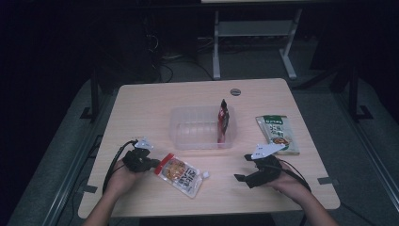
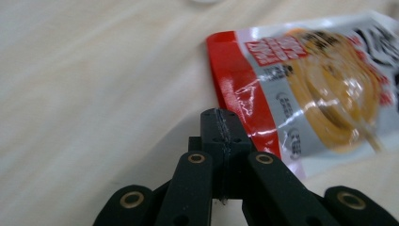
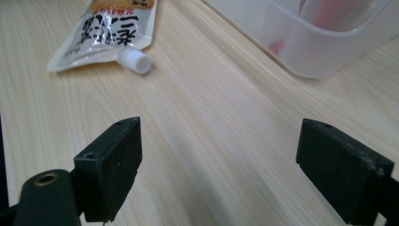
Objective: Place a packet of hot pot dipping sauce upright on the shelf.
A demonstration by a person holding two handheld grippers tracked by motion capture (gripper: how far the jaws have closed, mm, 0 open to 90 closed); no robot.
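Two grippers show low in the high view: the left gripper (image 1: 151, 164) is closed beside the spouted food pouch (image 1: 181, 173), the right gripper (image 1: 243, 167) gapes empty. Pouch lettering is blurred, unreadable.

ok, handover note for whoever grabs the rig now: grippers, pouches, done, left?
Left gripper: jaws shut beside the red edge of the spouted pouch, which lies flat on the table; whether the edge is pinched, I can't tell.
Right gripper: open, nothing between the jaws.
Done: red packet stands in the clear tub.
Left: spouted pouch and green packet, both outside the tub, probably go in next.
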